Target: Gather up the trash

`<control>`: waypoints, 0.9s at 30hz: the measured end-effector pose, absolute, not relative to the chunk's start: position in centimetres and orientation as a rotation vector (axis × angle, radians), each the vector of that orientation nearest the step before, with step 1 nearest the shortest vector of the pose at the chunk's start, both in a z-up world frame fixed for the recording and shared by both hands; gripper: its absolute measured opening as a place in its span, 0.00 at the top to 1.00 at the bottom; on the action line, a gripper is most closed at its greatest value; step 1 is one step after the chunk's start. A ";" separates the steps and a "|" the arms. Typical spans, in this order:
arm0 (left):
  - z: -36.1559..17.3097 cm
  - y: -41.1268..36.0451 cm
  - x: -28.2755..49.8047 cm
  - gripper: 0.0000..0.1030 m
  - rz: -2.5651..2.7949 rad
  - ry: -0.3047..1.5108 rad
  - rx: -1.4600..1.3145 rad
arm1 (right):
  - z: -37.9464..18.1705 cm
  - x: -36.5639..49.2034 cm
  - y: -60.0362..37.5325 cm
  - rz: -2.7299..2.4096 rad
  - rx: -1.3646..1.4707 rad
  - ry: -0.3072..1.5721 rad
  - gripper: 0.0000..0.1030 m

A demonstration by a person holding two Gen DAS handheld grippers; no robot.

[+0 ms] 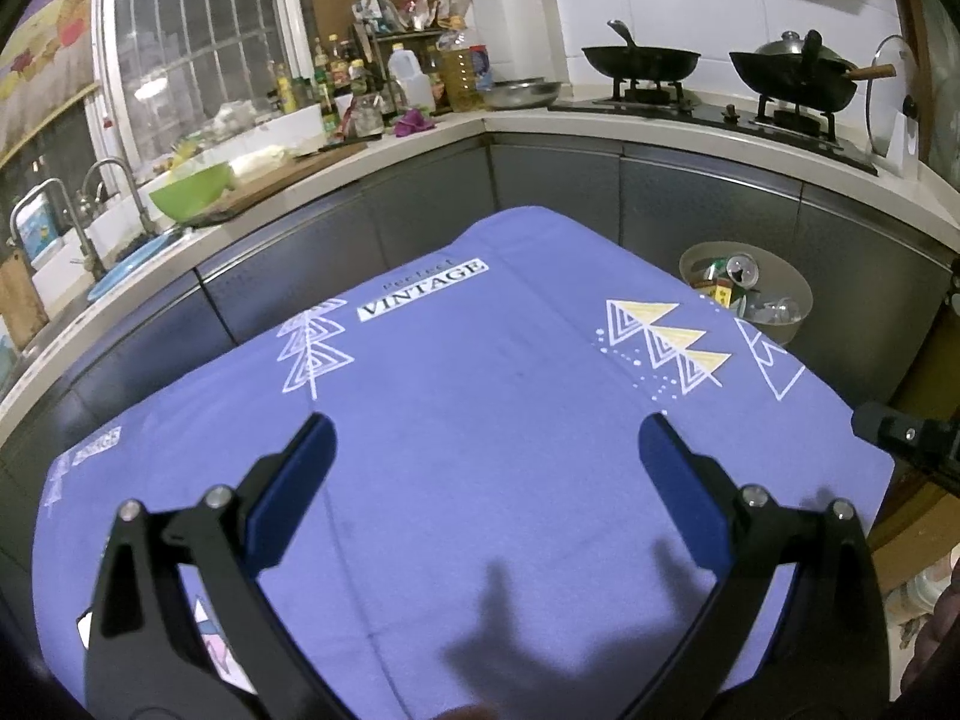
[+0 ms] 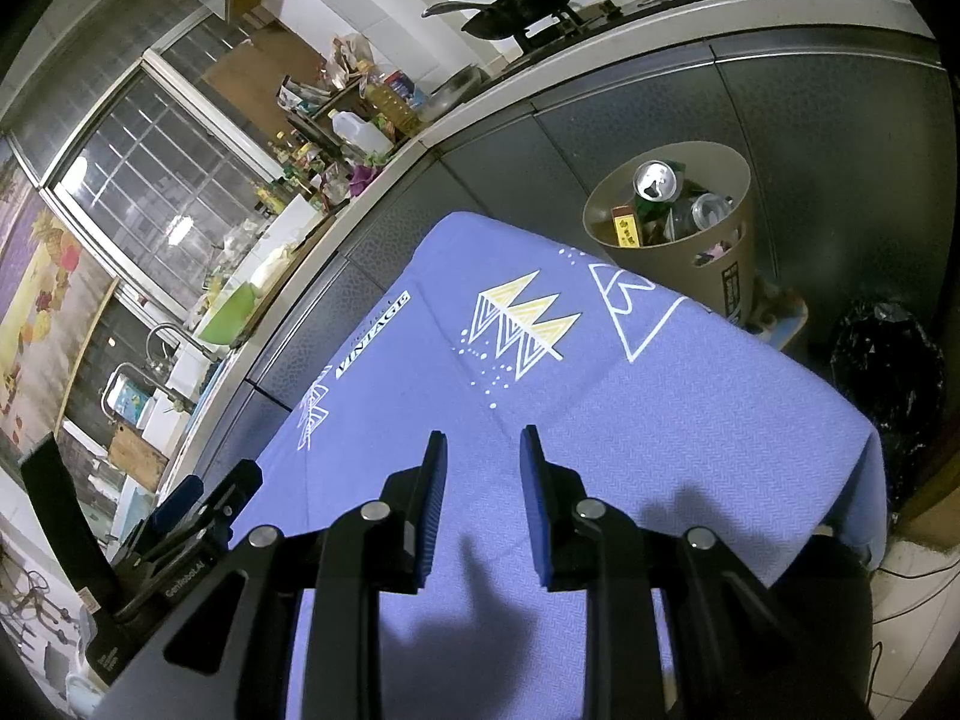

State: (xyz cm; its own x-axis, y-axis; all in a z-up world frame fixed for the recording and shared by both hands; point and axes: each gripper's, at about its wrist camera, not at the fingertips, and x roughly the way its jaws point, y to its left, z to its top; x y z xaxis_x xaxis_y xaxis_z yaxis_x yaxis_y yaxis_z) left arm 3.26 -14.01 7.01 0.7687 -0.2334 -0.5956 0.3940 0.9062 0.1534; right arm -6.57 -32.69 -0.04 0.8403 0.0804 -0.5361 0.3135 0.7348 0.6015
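Kitchen, purple cloth bare. Left gripper wide open, right gripper part open, both empty. Trash, probably light cans, fills bin beyond; grip can by sides.

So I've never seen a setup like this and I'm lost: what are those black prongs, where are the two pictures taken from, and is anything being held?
Each picture comes from a camera on a hand-held grasping tool, looking along its two fingers. One shows the left tool, jaws wide apart; the other shows the right tool, jaws closer together but with a gap. Neither holds anything. Both hover over a table covered by a purple cloth, with no loose items visible on it. Beyond its far corner stands a tan bin containing cans and wrappers.
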 end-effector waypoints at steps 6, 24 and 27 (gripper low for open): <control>6.7 -14.2 3.3 0.06 -0.355 0.635 0.273 | -0.1 -6.6 -32.6 -0.138 0.745 0.570 0.79; 6.3 -14.5 2.9 0.06 -0.334 0.660 0.312 | -0.3 -6.8 -32.5 -0.138 0.747 0.569 0.79; 6.2 -14.5 3.0 0.06 -0.335 0.663 0.312 | -0.3 -6.7 -32.5 -0.138 0.746 0.569 0.79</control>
State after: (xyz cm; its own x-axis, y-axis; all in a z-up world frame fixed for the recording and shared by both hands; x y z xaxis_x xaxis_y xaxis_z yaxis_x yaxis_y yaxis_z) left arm 2.95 -14.54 6.25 0.7385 -0.2022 -0.6432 0.3983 0.9005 0.1742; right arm -6.73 -32.51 -0.27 0.8410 0.0790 -0.5353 0.3147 0.7333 0.6026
